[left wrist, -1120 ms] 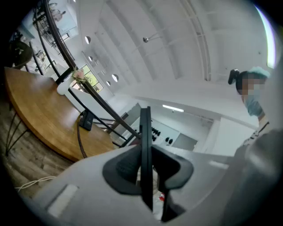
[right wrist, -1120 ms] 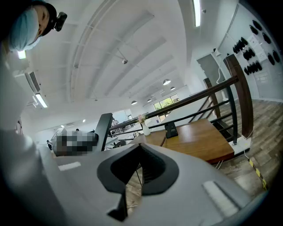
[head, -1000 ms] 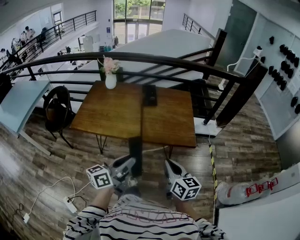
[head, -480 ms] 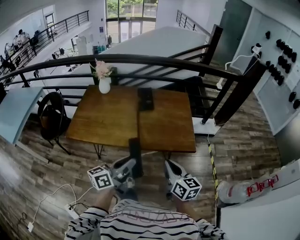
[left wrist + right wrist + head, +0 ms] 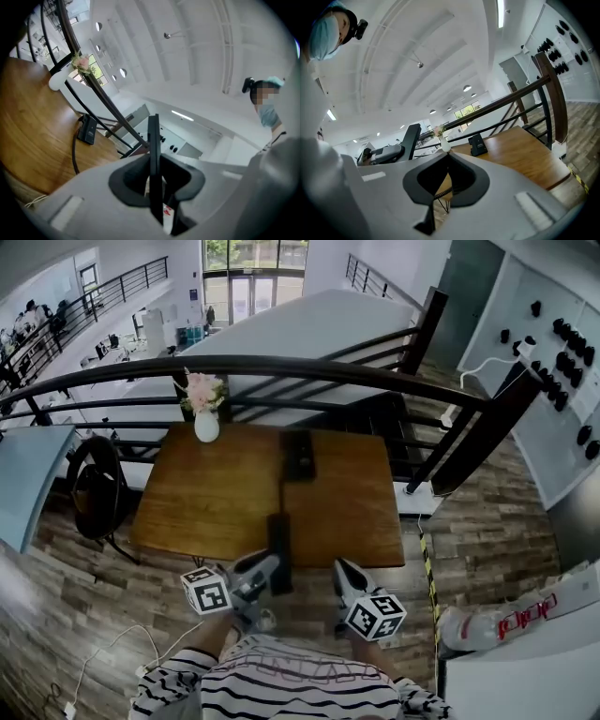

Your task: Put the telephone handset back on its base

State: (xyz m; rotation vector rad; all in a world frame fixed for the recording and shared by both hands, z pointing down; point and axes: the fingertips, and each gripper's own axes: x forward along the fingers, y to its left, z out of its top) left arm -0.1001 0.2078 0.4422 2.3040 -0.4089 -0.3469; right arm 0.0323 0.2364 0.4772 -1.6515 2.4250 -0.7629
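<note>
The person in the striped shirt stands at the near edge of the wooden table (image 5: 216, 493) with 2 grippers held out in front. The left gripper (image 5: 265, 570) is clamped on the black telephone handset (image 5: 278, 549). In the left gripper view the handset (image 5: 153, 133) shows edge-on, pinched between the 2 jaws and sticking out past their tips. From the head view it points away from the person, over the table's near edge.

The right gripper (image 5: 343, 570) hangs just to the right of the handset, apart from it. Its jaws are pressed together at the tips with nothing between them.

The telephone base (image 5: 299, 454) sits on the far half of the table, about midway across, well apart from the handset and almost straight ahead of it. A dark cord (image 5: 74, 154) trails from the base toward the near edge. A white vase (image 5: 206, 426) of pink flowers stands at the far left corner, left of the base, and a black railing (image 5: 309, 367) runs behind the table.
</note>
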